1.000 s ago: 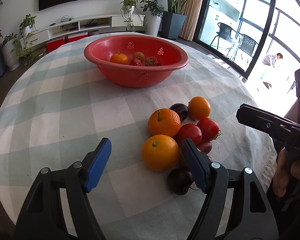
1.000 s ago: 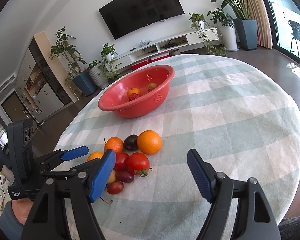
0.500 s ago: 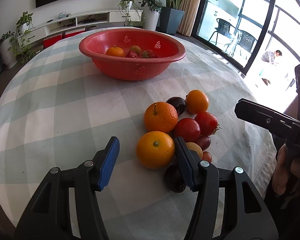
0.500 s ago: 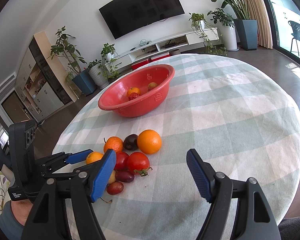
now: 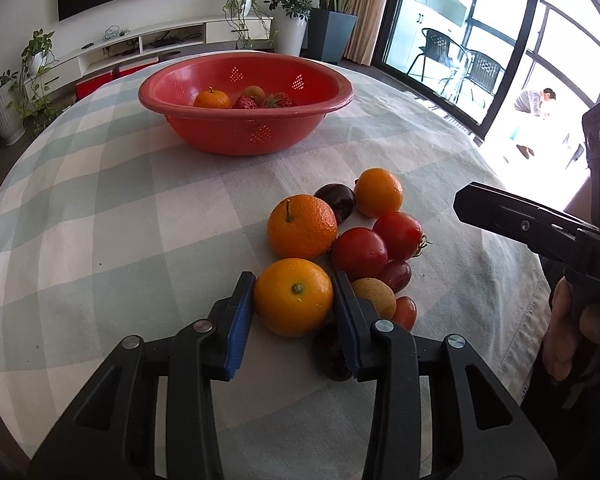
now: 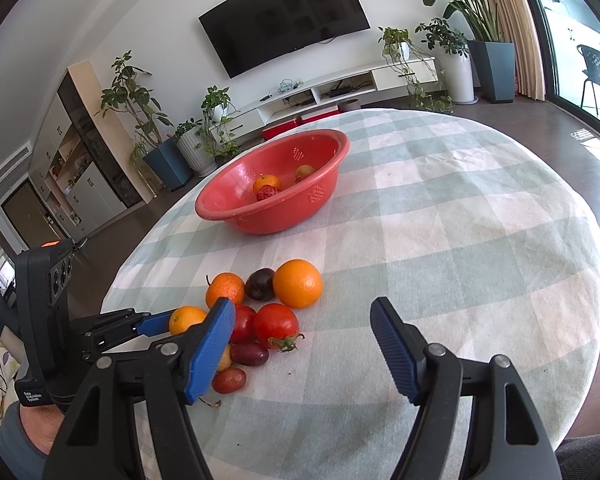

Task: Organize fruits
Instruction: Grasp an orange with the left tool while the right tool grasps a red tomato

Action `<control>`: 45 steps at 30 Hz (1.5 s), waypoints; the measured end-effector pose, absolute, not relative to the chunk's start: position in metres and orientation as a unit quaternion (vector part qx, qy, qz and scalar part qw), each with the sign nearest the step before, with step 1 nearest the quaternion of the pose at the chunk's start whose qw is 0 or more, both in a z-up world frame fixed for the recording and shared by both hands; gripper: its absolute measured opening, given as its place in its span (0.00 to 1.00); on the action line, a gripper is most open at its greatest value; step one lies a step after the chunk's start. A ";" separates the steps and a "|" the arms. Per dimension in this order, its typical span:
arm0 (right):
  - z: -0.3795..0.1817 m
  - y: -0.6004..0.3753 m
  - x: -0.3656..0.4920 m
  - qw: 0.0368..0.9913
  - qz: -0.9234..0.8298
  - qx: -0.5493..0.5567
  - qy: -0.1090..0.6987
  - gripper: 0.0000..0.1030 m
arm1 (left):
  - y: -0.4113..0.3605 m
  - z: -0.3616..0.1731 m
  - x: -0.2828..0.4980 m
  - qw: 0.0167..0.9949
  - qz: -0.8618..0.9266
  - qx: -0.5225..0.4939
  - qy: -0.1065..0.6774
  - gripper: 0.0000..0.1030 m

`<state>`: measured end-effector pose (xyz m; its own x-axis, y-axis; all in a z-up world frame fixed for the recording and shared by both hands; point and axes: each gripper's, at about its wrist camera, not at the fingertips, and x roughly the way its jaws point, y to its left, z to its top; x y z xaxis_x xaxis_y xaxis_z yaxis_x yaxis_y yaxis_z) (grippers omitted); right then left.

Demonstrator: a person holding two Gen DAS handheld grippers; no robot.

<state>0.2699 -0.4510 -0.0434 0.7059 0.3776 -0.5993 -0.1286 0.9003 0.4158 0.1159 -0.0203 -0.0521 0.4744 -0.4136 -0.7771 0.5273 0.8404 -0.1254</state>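
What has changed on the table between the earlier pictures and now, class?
The left gripper has been closing its jaws around the nearest orange; the pads now sit against its sides. The right gripper stays open and empty. The red bowl and the other fruit have not moved.

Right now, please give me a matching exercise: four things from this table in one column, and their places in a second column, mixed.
Things:
1. nearest orange
2. strawberry
3. dark plum
4. right gripper

Places:
A. in the red bowl
B. between two oranges, farther back
C. over bare tablecloth, holding nothing
D. between the pads of the left gripper, whose jaws have just been closing

Pairs: 1-D, 2-A, 3-B, 4-C
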 end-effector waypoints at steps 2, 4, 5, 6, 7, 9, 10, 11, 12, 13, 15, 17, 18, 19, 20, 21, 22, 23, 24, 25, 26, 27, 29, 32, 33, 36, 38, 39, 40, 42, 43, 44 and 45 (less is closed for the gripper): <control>-0.043 -0.452 0.270 0.907 0.138 0.173 0.357 0.71 | -0.020 -0.052 0.116 0.856 -0.275 0.065 0.433 0.35; -0.043 -0.453 0.271 0.908 0.136 0.170 0.357 0.71 | -0.020 -0.052 0.116 0.857 -0.274 0.063 0.432 0.35; -0.042 -0.453 0.271 0.909 0.135 0.169 0.357 0.71 | -0.020 -0.051 0.116 0.857 -0.274 0.061 0.431 0.35; -0.042 -0.453 0.270 0.909 0.134 0.167 0.357 0.71 | -0.018 -0.050 0.117 0.858 -0.273 0.058 0.430 0.35; -0.042 -0.454 0.270 0.910 0.132 0.165 0.357 0.71 | -0.016 -0.049 0.117 0.860 -0.272 0.053 0.429 0.35; -0.041 -0.454 0.269 0.911 0.131 0.160 0.357 0.71 | -0.011 -0.046 0.118 0.863 -0.270 0.044 0.425 0.35; -0.041 -0.453 0.268 0.912 0.130 0.156 0.357 0.71 | -0.009 -0.045 0.119 0.864 -0.270 0.039 0.424 0.35; -0.040 -0.452 0.268 0.912 0.130 0.152 0.358 0.71 | -0.006 -0.043 0.119 0.865 -0.269 0.035 0.423 0.35; -0.040 -0.451 0.268 0.912 0.131 0.149 0.359 0.70 | -0.003 -0.042 0.120 0.866 -0.268 0.032 0.421 0.35; -0.040 -0.449 0.268 0.912 0.133 0.146 0.359 0.70 | -0.001 -0.041 0.120 0.867 -0.267 0.028 0.420 0.35; -0.040 -0.446 0.269 0.911 0.137 0.140 0.363 0.69 | 0.006 -0.038 0.122 0.869 -0.263 0.019 0.418 0.35; -0.042 -0.441 0.271 0.908 0.140 0.134 0.371 0.68 | 0.012 -0.036 0.123 0.872 -0.259 0.008 0.415 0.35; -0.043 -0.439 0.272 0.907 0.140 0.128 0.375 0.67 | 0.016 -0.035 0.124 0.874 -0.257 0.003 0.414 0.35; -0.044 -0.437 0.273 0.906 0.139 0.123 0.381 0.66 | 0.019 -0.035 0.124 0.875 -0.255 -0.003 0.413 0.35; -0.046 -0.435 0.275 0.904 0.138 0.118 0.387 0.65 | 0.021 -0.034 0.125 0.875 -0.254 -0.007 0.413 0.35; -0.047 -0.434 0.277 0.902 0.140 0.116 0.392 0.64 | 0.023 -0.034 0.125 0.875 -0.254 -0.010 0.412 0.35; -0.047 -0.432 0.278 0.900 0.141 0.114 0.397 0.63 | 0.024 -0.034 0.126 0.875 -0.253 -0.012 0.412 0.35; -0.048 -0.431 0.279 0.898 0.142 0.112 0.400 0.62 | 0.025 -0.034 0.126 0.875 -0.254 -0.013 0.413 0.35; -0.048 -0.429 0.280 0.897 0.144 0.109 0.403 0.62 | 0.025 -0.035 0.126 0.875 -0.254 -0.013 0.413 0.35; -0.049 -0.427 0.281 0.897 0.145 0.102 0.406 0.62 | 0.025 -0.035 0.125 0.875 -0.255 -0.013 0.413 0.35; -0.049 -0.424 0.283 0.896 0.146 0.095 0.409 0.61 | 0.025 -0.035 0.125 0.874 -0.255 -0.014 0.413 0.35; -0.049 -0.420 0.283 0.895 0.147 0.088 0.411 0.61 | 0.025 -0.035 0.125 0.874 -0.256 -0.014 0.412 0.35; -0.050 -0.418 0.288 0.892 0.148 0.078 0.419 0.58 | 0.026 -0.035 0.125 0.874 -0.257 -0.016 0.412 0.35; -0.053 -0.417 0.294 0.884 0.154 0.077 0.434 0.57 | 0.026 -0.035 0.125 0.874 -0.257 -0.018 0.413 0.35; -0.054 -0.416 0.295 0.882 0.156 0.077 0.437 0.57 | 0.026 -0.035 0.125 0.874 -0.257 -0.017 0.413 0.35; -0.060 -0.415 0.299 0.875 0.161 0.080 0.449 0.55 | 0.025 -0.036 0.125 0.873 -0.259 -0.017 0.413 0.35; -0.063 -0.416 0.301 0.872 0.165 0.089 0.452 0.53 | 0.025 -0.036 0.125 0.873 -0.259 -0.017 0.413 0.35; -0.063 -0.417 0.302 0.871 0.167 0.091 0.454 0.53 | 0.025 -0.036 0.124 0.873 -0.259 -0.017 0.413 0.35; -0.063 -0.417 0.303 0.870 0.168 0.091 0.454 0.52 | 0.025 -0.036 0.125 0.873 -0.259 -0.017 0.413 0.35; -0.063 -0.418 0.305 0.869 0.169 0.088 0.456 0.51 | 0.024 -0.037 0.125 0.872 -0.259 -0.017 0.414 0.35; -0.063 -0.418 0.305 0.867 0.173 0.088 0.458 0.51 | 0.023 -0.037 0.125 0.872 -0.259 -0.016 0.415 0.35; -0.063 -0.418 0.306 0.867 0.176 0.088 0.459 0.50 | 0.023 -0.038 0.125 0.872 -0.259 -0.016 0.415 0.35; -0.063 -0.417 0.306 0.866 0.179 0.086 0.459 0.49 | 0.023 -0.038 0.125 0.872 -0.259 -0.016 0.415 0.35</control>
